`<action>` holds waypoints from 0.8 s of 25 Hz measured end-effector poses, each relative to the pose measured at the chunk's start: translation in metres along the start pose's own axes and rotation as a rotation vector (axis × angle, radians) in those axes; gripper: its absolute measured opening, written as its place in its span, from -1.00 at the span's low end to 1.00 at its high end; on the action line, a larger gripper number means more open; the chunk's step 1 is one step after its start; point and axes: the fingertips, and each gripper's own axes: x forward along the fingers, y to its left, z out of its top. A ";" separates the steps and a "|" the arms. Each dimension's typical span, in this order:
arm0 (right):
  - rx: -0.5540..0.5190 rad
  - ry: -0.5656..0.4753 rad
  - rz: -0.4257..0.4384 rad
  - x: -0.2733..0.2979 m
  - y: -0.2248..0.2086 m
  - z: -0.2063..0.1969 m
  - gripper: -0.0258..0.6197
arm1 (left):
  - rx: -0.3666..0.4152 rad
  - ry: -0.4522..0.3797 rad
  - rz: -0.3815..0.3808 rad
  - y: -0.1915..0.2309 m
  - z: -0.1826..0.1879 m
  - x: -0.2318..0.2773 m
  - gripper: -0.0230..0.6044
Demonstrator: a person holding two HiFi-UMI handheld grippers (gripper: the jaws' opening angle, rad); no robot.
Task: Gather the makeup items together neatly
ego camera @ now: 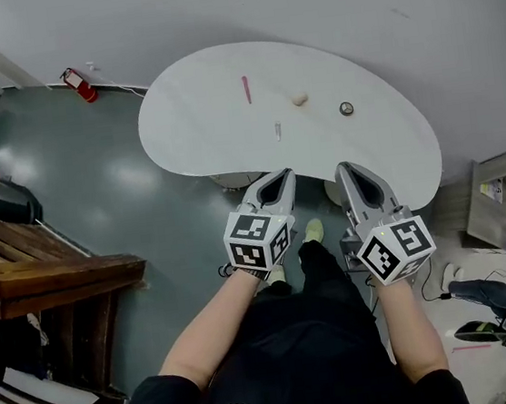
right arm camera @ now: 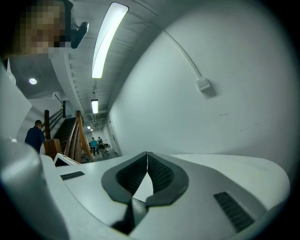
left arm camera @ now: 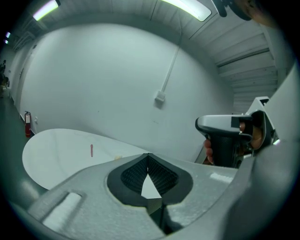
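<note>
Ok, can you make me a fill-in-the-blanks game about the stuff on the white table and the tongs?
1. Counting the stick, the puff, the tube and the round case, the table holds ___ makeup items.
2. The stick, farthest left of them, is ___ in colour.
3. The left tongs and the right tongs are both ___, with nothing in them.
4. The fire extinguisher on the floor is ___.

Missing words: four; pink; shut; red

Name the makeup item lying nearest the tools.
The small pale tube; the pink stick, beige puff and dark round compact all lie farther back.
</note>
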 end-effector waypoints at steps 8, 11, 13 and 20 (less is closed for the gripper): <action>0.016 0.046 0.073 0.077 -0.055 0.002 -0.88 | 0.020 0.053 0.065 0.036 -0.007 0.074 -0.90; 0.005 0.066 0.099 0.102 -0.078 0.002 -0.88 | 0.023 0.077 0.121 0.054 -0.018 0.100 -0.90; 0.004 0.086 0.126 0.120 -0.093 -0.001 -0.88 | 0.018 0.102 0.162 0.067 -0.028 0.118 -0.90; 0.054 0.184 0.248 0.179 -0.130 -0.028 -0.88 | -0.025 0.223 0.263 0.110 -0.072 0.175 -0.90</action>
